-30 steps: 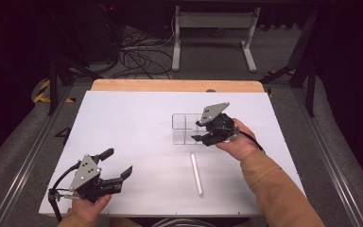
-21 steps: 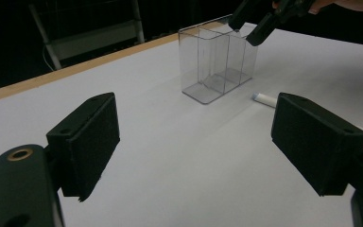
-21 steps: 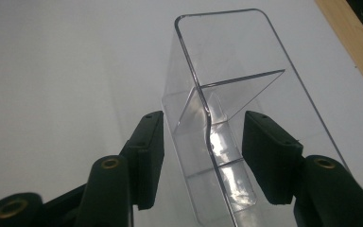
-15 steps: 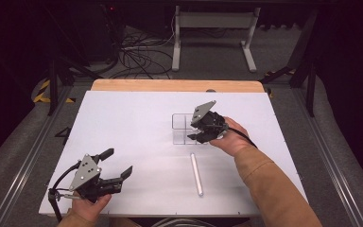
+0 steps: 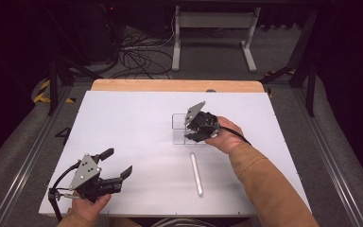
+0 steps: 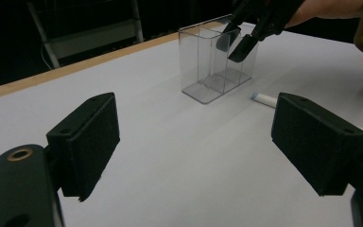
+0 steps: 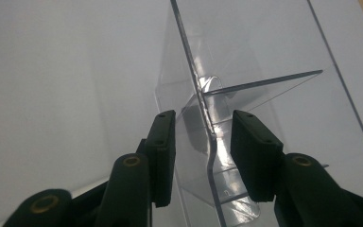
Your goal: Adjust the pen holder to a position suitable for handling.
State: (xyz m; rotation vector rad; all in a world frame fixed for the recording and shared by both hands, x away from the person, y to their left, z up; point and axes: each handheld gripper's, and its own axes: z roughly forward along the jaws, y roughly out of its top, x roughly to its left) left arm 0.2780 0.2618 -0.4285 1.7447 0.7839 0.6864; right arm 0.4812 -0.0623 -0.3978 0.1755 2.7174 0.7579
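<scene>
The right tongs (image 7: 203, 156), jaws parted, straddled the near wall of the clear box (image 5: 179, 127) mid-worktop (image 5: 123, 123) (not yet clamped); the left tongs (image 5: 116, 165) rested released, well apart.

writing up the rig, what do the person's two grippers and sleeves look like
Both are black two-finger tools. The left gripper has flat rectangular fingers, a brass-ringed hole on its arm, a grey three-cornered plate and a black cable. The right gripper has the same plate and cable. The right arm wears a tan sleeve.
</scene>
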